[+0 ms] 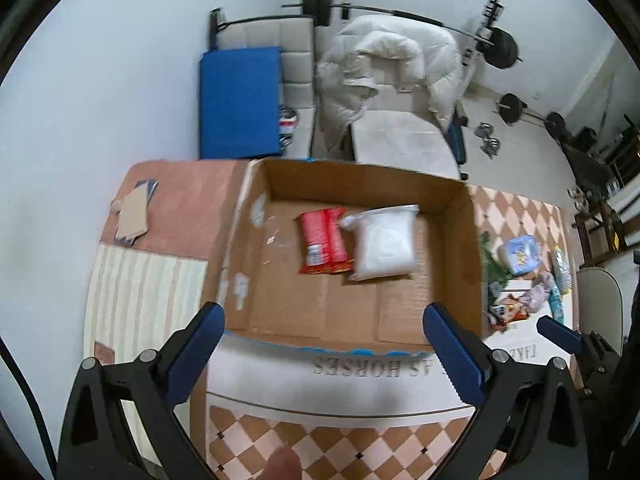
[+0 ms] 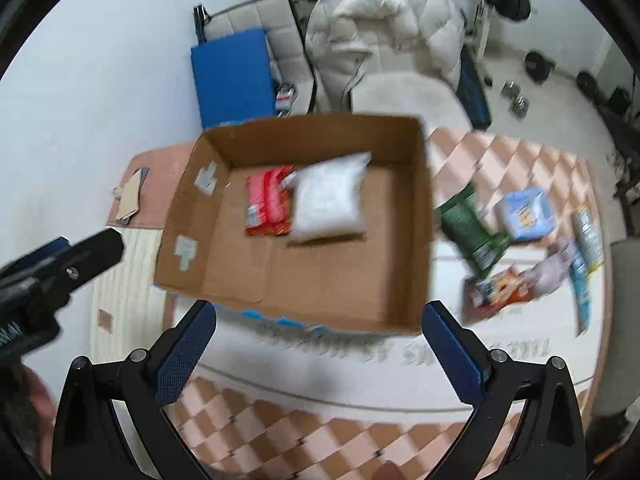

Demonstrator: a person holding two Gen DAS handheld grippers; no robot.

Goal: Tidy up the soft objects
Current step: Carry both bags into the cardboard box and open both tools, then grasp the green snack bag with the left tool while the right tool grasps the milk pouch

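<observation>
The left gripper [image 1: 324, 320] hangs spread wide and empty above the cardboard box [image 1: 456, 240], where a red packet [image 1: 322, 240] lies touching a white bag [image 1: 384, 248]; right of the box, loose packets [image 2: 520, 248] litter the tablecloth [image 2: 360, 376], and the right gripper [image 2: 320, 320] is likewise splayed, gripping nothing

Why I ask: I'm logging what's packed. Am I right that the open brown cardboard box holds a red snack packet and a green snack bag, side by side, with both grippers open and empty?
Not quite. Beside the red snack packet in the open brown cardboard box lies a white translucent plastic bag; the green snack bag is outside on the table, as the right wrist view shows. The left gripper and right gripper are open and empty.
</observation>
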